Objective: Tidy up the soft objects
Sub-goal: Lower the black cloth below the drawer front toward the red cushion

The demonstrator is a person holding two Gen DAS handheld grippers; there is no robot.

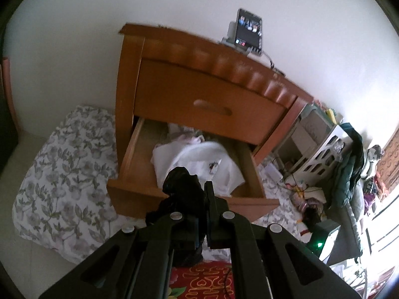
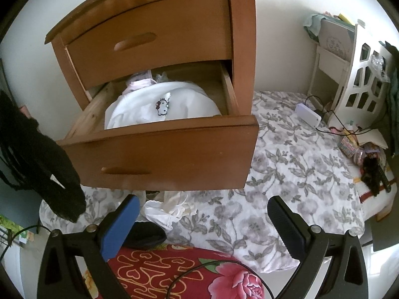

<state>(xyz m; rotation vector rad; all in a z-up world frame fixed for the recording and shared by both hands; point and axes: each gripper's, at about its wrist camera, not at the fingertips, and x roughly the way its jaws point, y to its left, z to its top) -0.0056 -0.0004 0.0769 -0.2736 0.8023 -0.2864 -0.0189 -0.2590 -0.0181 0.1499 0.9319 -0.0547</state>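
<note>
My left gripper [image 1: 197,194] is shut on a black garment [image 1: 183,184], which bunches up over its fingertips just above the front edge of the open lower drawer [image 1: 189,196]. In the right wrist view the same black garment [image 2: 37,154] hangs at the far left, beside the drawer front [image 2: 174,154]. A white garment with a small cat picture [image 2: 162,107] lies in the drawer with some pale pink cloth behind it. My right gripper [image 2: 204,224] is open, low in front of the drawer. A crumpled white cloth [image 2: 169,209] and a dark cloth [image 2: 147,234] lie below it.
The wooden nightstand [image 1: 199,79] stands against a white wall, its upper drawer shut, a tablet on a stand [image 1: 249,32] on top. A floral sheet [image 2: 286,174] covers the floor, a red patterned blanket [image 2: 174,274] nearest. A white shelf [image 2: 359,84], cables and clutter fill the right.
</note>
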